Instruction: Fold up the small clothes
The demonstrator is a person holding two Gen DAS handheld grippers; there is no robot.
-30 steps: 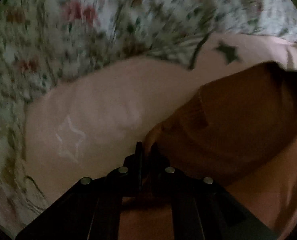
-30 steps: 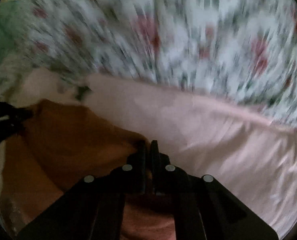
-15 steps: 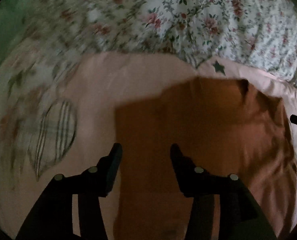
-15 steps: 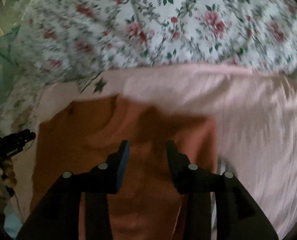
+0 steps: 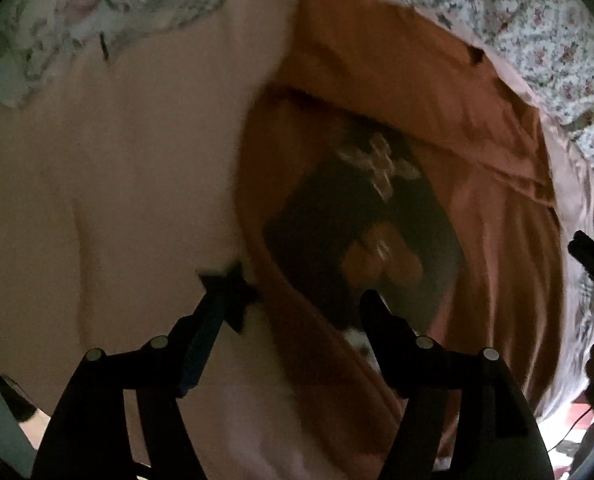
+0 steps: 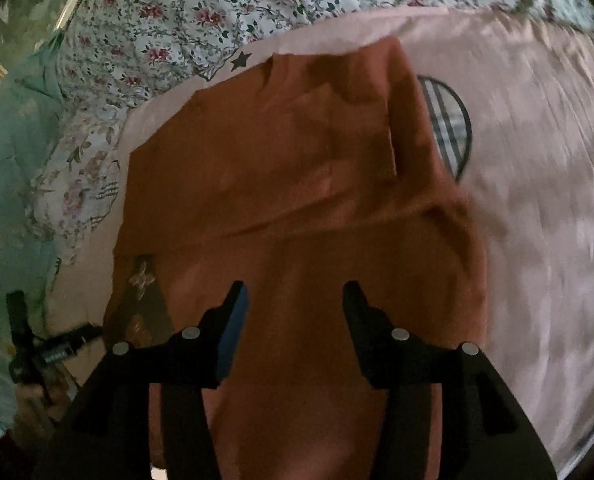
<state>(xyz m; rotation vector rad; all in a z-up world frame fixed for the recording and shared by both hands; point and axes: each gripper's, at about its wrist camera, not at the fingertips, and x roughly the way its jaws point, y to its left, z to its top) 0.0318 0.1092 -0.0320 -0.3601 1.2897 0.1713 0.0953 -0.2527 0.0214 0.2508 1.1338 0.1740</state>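
Rust-orange shirt lies part-folded on the pink sheet, both tongs, left and right, wide and empty above it, apparently between folds.

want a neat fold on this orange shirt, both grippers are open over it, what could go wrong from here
1. The orange shirt lies on a loose pink sheet. A deep pinch by the right gripper could catch the sheet too.
2. The left gripper straddles the shirt's edge, so it may close on the sheet alone.
3. The shirt's folded layers look wrinkled; folding again could set creases or shift the dark print.
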